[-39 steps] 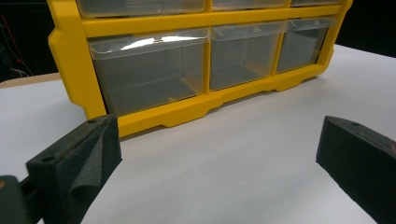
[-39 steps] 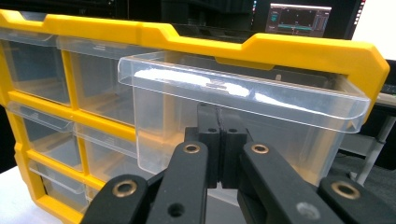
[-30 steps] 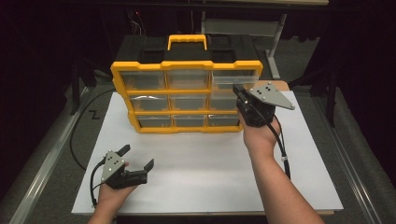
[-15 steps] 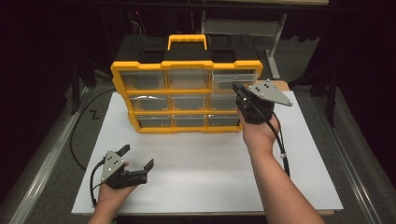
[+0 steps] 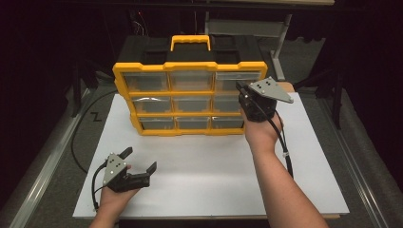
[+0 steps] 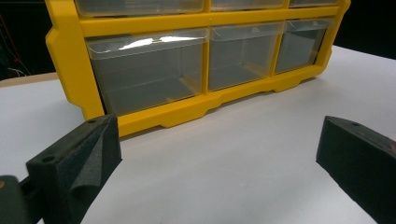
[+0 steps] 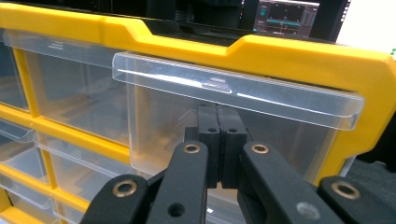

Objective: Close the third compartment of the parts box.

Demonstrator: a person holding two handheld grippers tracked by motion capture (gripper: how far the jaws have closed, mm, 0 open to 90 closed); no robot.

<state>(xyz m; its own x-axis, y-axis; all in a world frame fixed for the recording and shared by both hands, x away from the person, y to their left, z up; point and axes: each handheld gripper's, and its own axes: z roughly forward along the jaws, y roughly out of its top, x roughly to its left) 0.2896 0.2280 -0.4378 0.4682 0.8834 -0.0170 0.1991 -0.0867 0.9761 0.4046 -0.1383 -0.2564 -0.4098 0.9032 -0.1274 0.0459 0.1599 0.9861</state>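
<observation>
Dark surroundings frame a white surface [image 5: 214, 190] on which a yellow drawer cabinet [image 5: 190, 97] stands upright, its black carrying case and yellow handle [image 5: 190, 42] behind it. Nine clear drawers fill the yellow frame in three rows. The right hand-held gripper [image 7: 218, 140] is pressed shut, pads together with nothing between them, and its tips sit against the clear front of the top right drawer [image 7: 224, 121], just under that drawer's pull lip. In the high view the same right hand-held gripper [image 5: 244, 97] lies at the cabinet's right column, and against the frames of a second ago it has crept only slightly toward the drawer face. The top right drawer appears to stand a little proud of its neighbours, though how far it is out cannot be told. The likely step in hand is working this drawer by its lip. The left hand-held gripper [image 5: 140, 164] rests low on the surface, jaws wide and empty, unmoved, well apart from the cabinet's bottom row.
</observation>
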